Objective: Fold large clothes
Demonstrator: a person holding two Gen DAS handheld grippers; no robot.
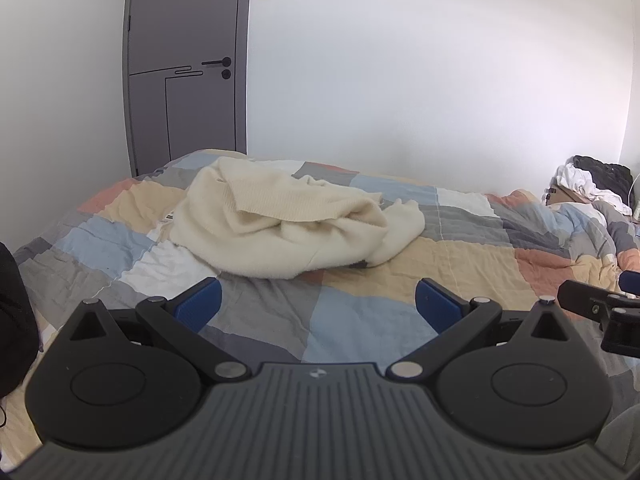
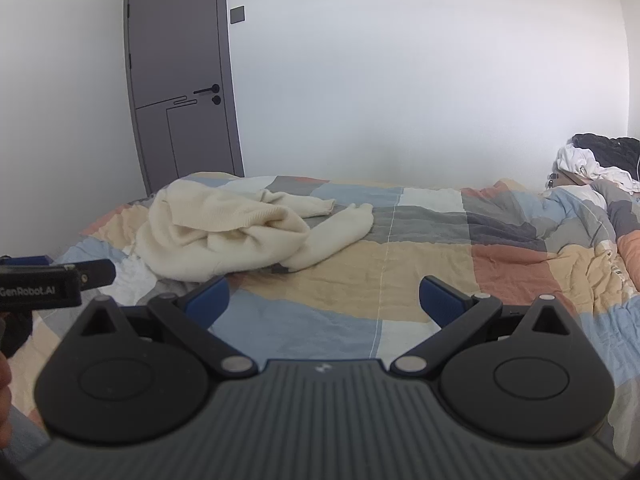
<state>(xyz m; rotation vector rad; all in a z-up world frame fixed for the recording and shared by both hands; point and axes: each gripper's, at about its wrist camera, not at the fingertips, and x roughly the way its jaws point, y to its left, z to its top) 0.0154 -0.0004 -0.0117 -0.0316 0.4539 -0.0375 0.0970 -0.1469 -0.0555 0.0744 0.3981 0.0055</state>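
Note:
A cream knitted sweater lies crumpled in a heap on the patchwork quilt, a sleeve trailing to the right. The right wrist view shows the same sweater further left. My left gripper hovers over the quilt just short of the heap, open, nothing between its blue pads. My right gripper is also open and empty, to the right of the sweater and nearer to me. Each view catches the other gripper at its edge: the right one, the left one.
The bed's quilt bunches up toward the right. A pile of white and dark clothes sits at the far right by the wall. A grey door stands behind the bed's far left corner. A dark object lies at the left edge.

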